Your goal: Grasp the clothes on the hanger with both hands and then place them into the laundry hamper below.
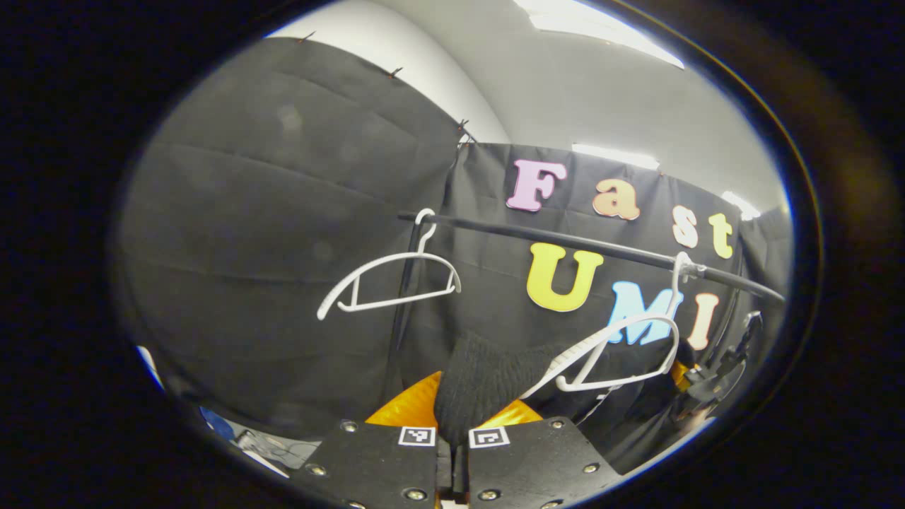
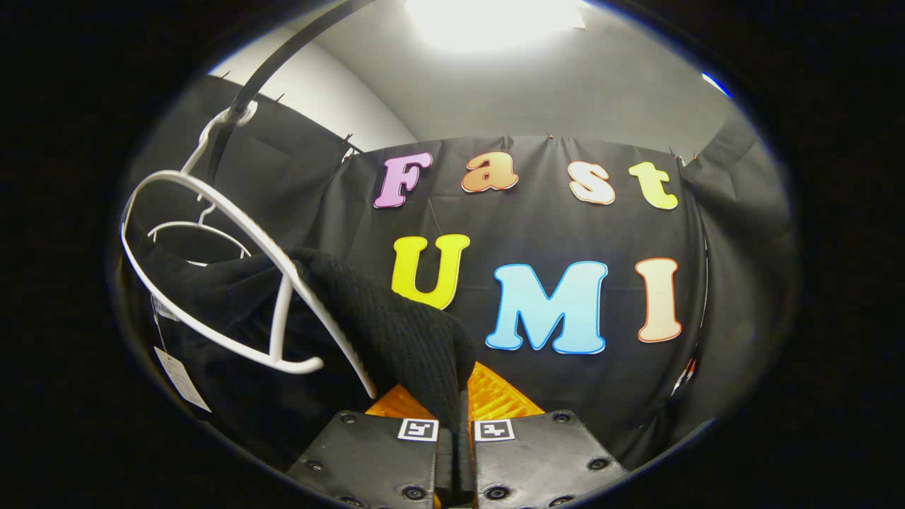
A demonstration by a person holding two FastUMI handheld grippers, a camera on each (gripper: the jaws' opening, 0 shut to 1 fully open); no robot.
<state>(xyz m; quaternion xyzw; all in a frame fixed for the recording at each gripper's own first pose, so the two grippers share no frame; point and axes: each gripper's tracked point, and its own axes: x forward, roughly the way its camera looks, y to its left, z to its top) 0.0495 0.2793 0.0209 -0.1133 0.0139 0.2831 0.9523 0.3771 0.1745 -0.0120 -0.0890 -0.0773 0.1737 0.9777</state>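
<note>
- Our left gripper [image 1: 452, 442] has its jaws clenched on a fold of the black knit garment [image 1: 488, 382], which rises straight out from between them.
- Our right gripper [image 2: 456, 433] likewise: jaws pinched on another bunch of the same knit, seen in the right gripper view.
- The garment is up at rail height, partly draped by the white hanger [image 1: 615, 353]; in the right gripper view the hanger's arm crosses over the cloth, so we judge it not fully free of the hanger.
- A second hanger [image 1: 389, 279] hangs bare farther along the rail [image 1: 601, 247].
- In the left gripper view, the right gripper sits at the far right edge, beside the garment's other end.
- Progress: the two-handed grasp looks done. Left for us: slip the knit clear of the hanger, lower it, and release it into the hamper.
</note>
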